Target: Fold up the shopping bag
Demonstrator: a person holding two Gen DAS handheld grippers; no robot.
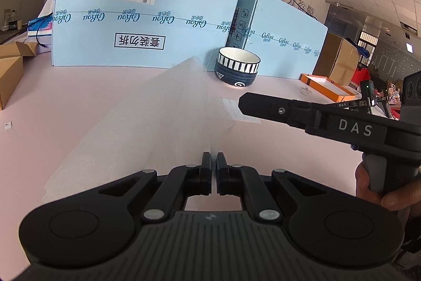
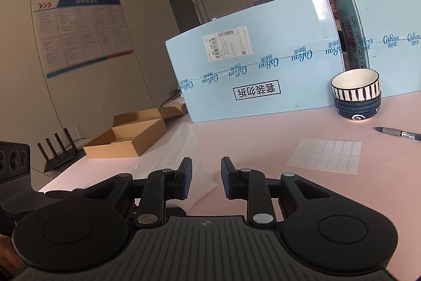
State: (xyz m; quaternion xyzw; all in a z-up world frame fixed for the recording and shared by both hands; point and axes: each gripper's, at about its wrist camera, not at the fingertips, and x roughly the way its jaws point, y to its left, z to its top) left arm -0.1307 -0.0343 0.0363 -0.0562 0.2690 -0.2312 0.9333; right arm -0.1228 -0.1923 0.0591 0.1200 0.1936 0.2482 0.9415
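The shopping bag [image 1: 163,107] lay mid-surface, one fold lifted. My left gripper [image 1: 213,162] pinched its edge, jaws closed; my right gripper [image 2: 205,175] stood slightly parted, holding nothing. I judged steady tension essential.

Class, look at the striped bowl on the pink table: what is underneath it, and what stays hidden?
The striped bowl sits nested in a dark blue bowl on the pink table. The blue bowl's inside is covered, so anything in it cannot be seen.
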